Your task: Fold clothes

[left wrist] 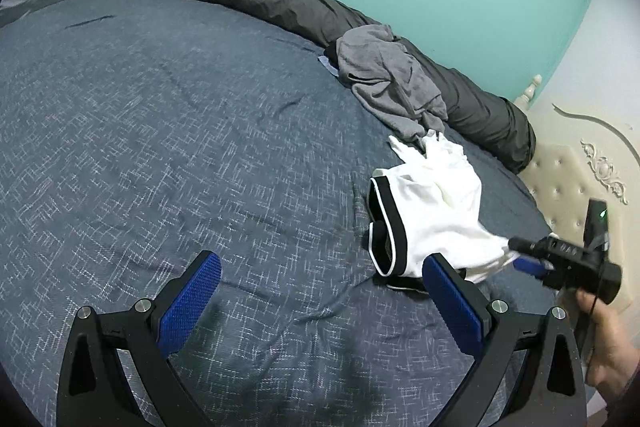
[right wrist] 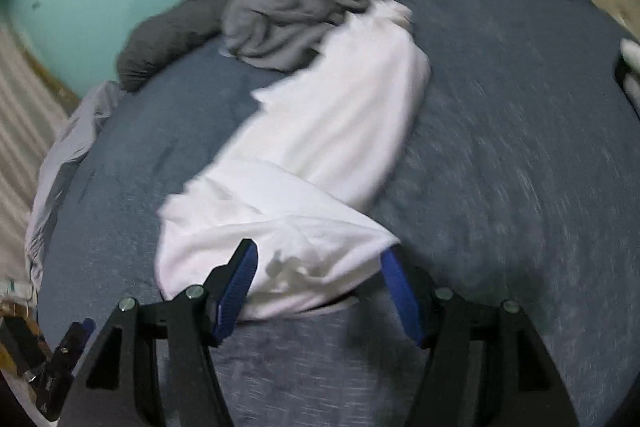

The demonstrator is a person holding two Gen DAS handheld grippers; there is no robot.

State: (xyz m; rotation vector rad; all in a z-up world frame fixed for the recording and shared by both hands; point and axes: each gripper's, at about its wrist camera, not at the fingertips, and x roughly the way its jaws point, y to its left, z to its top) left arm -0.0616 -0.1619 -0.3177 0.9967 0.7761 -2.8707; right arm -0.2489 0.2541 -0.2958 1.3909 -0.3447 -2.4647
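Nothing folded yet: white shirt [right wrist: 320, 163] bunched just ahead of my right gripper [right wrist: 316, 267], jaws apart and gripping nothing, grey garment [right wrist: 296, 7] beyond untouched.

Soft, even light lay over my bed [left wrist: 160, 127], with only faint shadows under my left claw [left wrist: 320, 267]. My left view was sharp; my right view smeared with motion blur. Both bulged at the edges, the corners black.
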